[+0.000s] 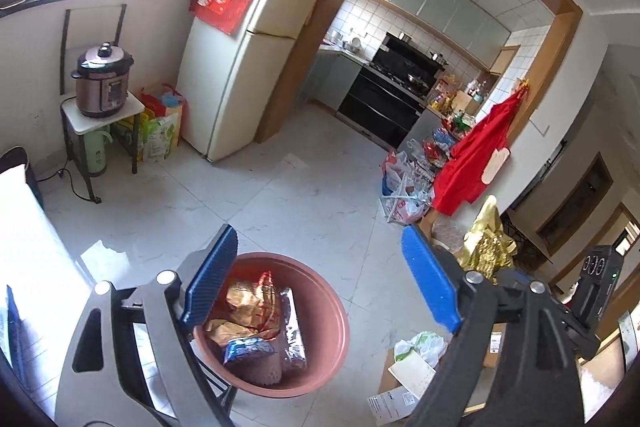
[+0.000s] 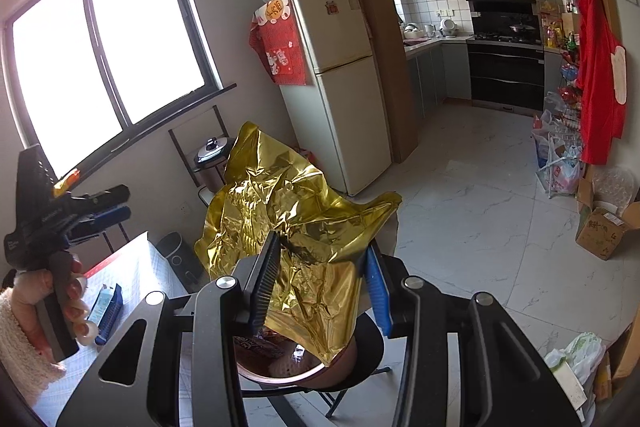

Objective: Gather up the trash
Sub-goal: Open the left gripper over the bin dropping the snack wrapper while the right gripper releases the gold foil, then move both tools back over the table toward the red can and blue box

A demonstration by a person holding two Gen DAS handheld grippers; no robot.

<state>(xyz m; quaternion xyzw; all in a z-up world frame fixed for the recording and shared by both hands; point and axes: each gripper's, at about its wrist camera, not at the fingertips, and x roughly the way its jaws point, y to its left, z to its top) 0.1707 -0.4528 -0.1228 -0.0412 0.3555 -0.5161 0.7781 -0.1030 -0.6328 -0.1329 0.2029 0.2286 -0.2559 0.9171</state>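
Right wrist view: the right gripper [image 2: 320,279] is clenched on a crumpled sheet of gold foil [image 2: 296,211], its two pads pressing the lower middle of the sheet from either side. The foil billows up and outward above the fingers and also hangs down between them, where its lower corner dips over the rim of a reddish-brown basin [image 2: 340,363] that sits directly beneath the gripper on a dark stool. Some dark wrappers show inside the basin, mostly hidden by the foil. At the left edge, a person's hand [image 2: 52,299] in a fluffy cuff grips the handle of the left gripper [image 2: 108,205], raised above a white table [image 2: 132,267] that bears a blue box.

Left wrist view: the left gripper [image 1: 316,279] is released, its blue pads standing wide apart with nothing between them. The basin [image 1: 320,355] lies below and between the fingers, nearer the left one, holding snack wrappers [image 1: 248,311] in orange, blue and silver. The gold foil [image 1: 486,243] appears just past the right finger, off to the side of the basin. Farther out across the pale tiled floor stand a cream fridge [image 1: 248,67], a pressure cooker [image 1: 104,83] on a small stand, and a kitchen doorway.
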